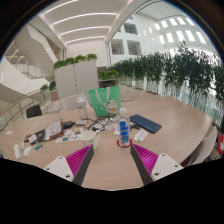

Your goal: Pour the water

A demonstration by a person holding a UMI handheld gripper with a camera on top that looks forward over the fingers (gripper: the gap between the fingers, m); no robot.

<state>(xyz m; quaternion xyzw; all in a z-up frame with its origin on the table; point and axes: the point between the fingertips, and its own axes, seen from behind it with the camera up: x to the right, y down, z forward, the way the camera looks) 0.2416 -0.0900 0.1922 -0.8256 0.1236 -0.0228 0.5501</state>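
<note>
Gripper view: a small clear bottle (123, 131) with a blue label stands upright on the worktop (175, 130), just beyond the wide-open gripper (111, 160).

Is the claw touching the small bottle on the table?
Apart. The gripper view shows the open claw with bare table between its fingers and the bottle beyond them.

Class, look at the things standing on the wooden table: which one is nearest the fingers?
The small bottle with the blue label, standing upright just ahead of the open fingers. The green container and the dark flat tablet-like thing lie farther back.

Gripper-mounted camera looks forward (wide-angle) over its fingers (79, 158) across the table (170, 125).
</note>
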